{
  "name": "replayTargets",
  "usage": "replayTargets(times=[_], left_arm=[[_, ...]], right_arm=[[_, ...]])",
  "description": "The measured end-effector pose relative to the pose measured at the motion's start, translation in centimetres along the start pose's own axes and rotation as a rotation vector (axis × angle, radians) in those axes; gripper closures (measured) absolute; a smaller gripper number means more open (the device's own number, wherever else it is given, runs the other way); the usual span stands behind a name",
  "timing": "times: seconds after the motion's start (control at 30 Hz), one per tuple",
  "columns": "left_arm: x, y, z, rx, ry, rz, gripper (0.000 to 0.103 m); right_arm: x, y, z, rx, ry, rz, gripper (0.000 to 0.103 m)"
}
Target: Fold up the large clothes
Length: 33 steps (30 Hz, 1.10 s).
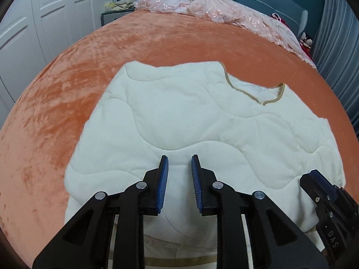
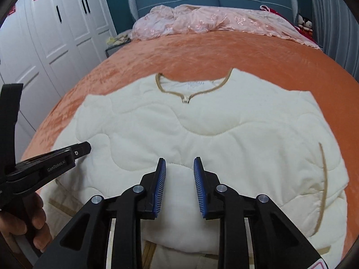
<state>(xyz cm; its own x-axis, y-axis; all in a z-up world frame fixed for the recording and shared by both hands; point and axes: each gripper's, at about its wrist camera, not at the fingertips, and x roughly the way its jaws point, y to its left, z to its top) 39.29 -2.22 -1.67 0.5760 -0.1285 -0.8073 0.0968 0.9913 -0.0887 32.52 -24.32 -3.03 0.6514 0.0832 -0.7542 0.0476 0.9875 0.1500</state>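
an orange velvet bed (image 2: 202,51) with a teal headboard (image 2: 213,0) stands beside white wardrobe doors (image 2: 56,33).

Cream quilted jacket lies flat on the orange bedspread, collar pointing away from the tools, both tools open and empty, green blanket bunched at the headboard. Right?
One thing is off: the blanket bunched at the headboard is pink, not green, as the right wrist view shows. The rest holds: the cream jacket lies on the orange bedspread, collar far side, left tool and right tool open and empty.
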Motion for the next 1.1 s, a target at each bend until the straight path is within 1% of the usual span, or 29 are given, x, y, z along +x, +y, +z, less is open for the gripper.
replayTargets(times=[0.07,0.2,0.37,0.53,0.6,0.67,0.73,0.77,0.8,0.83,0.87,0.93,0.97,1.0,1.03,1.07,1.1], left_arm=[[0.9,-0.2,-0.7,0.019,-0.006,0.016,0.083],[1.8,-0.1,-1.9,0.038,-0.033,0.01,0.082],[2.0,-0.6,-3.0,0.058,-0.089,0.035,0.083],[2.2,-0.7,-3.2,0.064,-0.107,0.046,0.082],[2.1,-0.7,-3.1,0.062,-0.106,0.041,0.082],[1.5,0.0,-2.5,0.038,-0.091,0.008,0.081],[0.3,1.6,-1.2,0.0,-0.075,-0.017,0.08],[-0.5,2.7,-0.2,-0.02,-0.087,-0.018,0.08],[-1.3,3.9,1.0,-0.039,-0.106,-0.014,0.08],[-1.8,5.1,2.5,-0.059,-0.125,0.0,0.081],[-1.9,6.0,4.0,-0.082,-0.131,0.01,0.082],[-1.3,7.6,7.2,-0.146,-0.118,0.01,0.081],[-0.6,7.9,8.7,-0.172,-0.104,-0.006,0.081],[0.2,8.0,10.1,-0.192,-0.09,-0.03,0.081],[1.1,7.8,11.1,-0.203,-0.075,-0.042,0.081],[2.4,7.4,12.1,-0.202,-0.05,-0.047,0.081],[3.6,6.8,12.7,-0.196,-0.025,-0.056,0.081]], right_arm=[[0.9,-0.8,-0.8,0.009,0.011,0.015,0.087],[1.2,-2.0,-1.4,0.057,0.005,0.055,0.092],[1.5,-1.9,-1.9,0.054,-0.018,0.052,0.093],[1.5,-2.5,-1.9,0.082,-0.025,0.079,0.094],[0.9,-3.6,-1.8,0.139,-0.024,0.091,0.103],[-0.4,-5.3,-1.5,0.206,-0.036,0.044,0.103],[-2.4,-7.3,-0.8,0.243,-0.073,-0.038,0.102],[-3.3,-8.0,0.0,0.252,-0.097,-0.075,0.096],[-4.1,-8.6,1.1,0.259,-0.128,-0.082,0.087],[-4.5,-8.9,2.4,0.266,-0.145,-0.067,0.087],[-4.4,-8.7,4.2,0.272,-0.147,-0.029,0.087],[-2.9,-7.6,7.5,0.286,-0.127,0.094,0.084],[-1.6,-6.5,9.2,0.286,-0.112,0.159,0.079],[-0.1,-5.2,10.5,0.274,-0.091,0.224,0.067],[1.6,-3.9,11.9,0.262,-0.069,0.287,0.064],[3.3,-2.5,13.0,0.248,-0.05,0.325,0.062],[5.0,-1.4,14.0,0.235,-0.029,0.346,0.062]])
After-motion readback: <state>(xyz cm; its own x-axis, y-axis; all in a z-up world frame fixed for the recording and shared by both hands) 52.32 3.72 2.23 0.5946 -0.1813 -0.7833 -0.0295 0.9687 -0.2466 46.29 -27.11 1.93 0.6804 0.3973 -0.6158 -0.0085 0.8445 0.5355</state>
